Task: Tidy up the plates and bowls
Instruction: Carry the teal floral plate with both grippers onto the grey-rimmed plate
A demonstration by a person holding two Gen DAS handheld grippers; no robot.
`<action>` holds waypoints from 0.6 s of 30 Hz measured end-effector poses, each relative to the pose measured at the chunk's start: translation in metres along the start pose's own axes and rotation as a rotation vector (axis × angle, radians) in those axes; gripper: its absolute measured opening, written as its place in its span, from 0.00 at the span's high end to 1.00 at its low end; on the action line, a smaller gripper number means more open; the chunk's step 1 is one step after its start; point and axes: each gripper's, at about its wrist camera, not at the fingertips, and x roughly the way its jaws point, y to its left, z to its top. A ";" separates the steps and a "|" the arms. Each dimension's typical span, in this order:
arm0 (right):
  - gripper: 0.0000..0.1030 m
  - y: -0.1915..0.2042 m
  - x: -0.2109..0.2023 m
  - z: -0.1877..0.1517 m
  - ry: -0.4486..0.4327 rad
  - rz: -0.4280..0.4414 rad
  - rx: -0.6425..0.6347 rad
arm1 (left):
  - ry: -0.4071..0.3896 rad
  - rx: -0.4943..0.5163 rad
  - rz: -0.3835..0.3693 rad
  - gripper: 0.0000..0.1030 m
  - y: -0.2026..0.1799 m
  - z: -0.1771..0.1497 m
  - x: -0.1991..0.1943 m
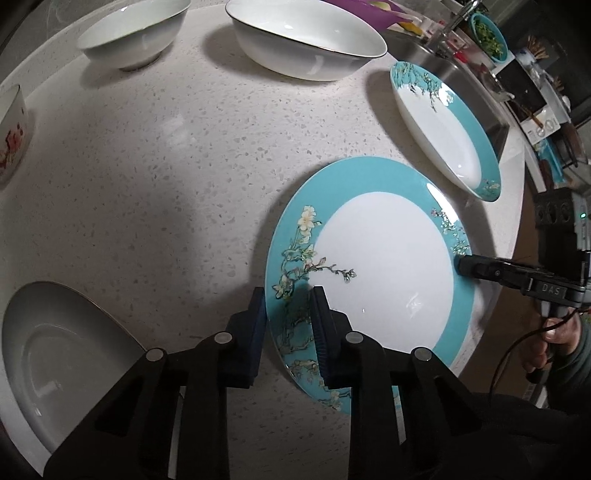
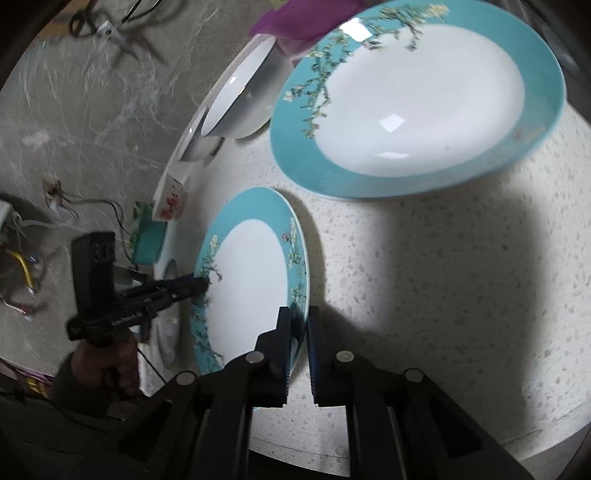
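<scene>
Left wrist: my left gripper [image 1: 288, 306] straddles the near rim of the plate [image 1: 384, 266], 1 finger outside the edge and 1 over the teal band. The pads stand a little off the rim, so I judge it not yet clenched. The plate lies on the speckled counter [image 1: 166, 166] near its edge: teal border, white centre, blossom sprigs. My right gripper [image 1: 461, 264] reaches in from the far side and touches the opposite rim. A second plate [image 1: 443, 129] of the same pattern sits beyond, 2 white bowls [image 1: 306, 40] [image 1: 133, 33] at the back, another white bowl [image 1: 55, 354] near me.

Right wrist: my right gripper [image 2: 297, 321] has the plate [image 2: 251, 280] rim between its fingers with little gap, though I cannot tell whether it truly bites. The left gripper [image 2: 201, 284] meets the far rim. The second plate [image 2: 413, 107] lies beyond.

Glazed porcelain like this will be stiff, fairly heavy, slick and breakable. I judge the rim the only hold, pinched on the flat teal band at 2 opposite points so it stays level.
</scene>
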 end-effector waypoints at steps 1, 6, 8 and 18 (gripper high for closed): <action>0.90 0.002 0.000 0.001 0.002 -0.011 -0.004 | 0.000 0.000 0.004 0.79 -0.001 0.001 0.000; 0.89 0.004 -0.001 -0.001 -0.005 -0.046 0.026 | 0.003 -0.019 0.002 0.80 0.000 -0.002 -0.001; 0.89 0.006 -0.002 0.000 -0.007 -0.048 0.027 | 0.004 -0.035 -0.004 0.80 0.002 -0.002 -0.001; 0.89 0.025 -0.005 0.012 0.003 -0.067 0.024 | -0.032 -0.078 -0.011 0.80 0.010 -0.004 -0.030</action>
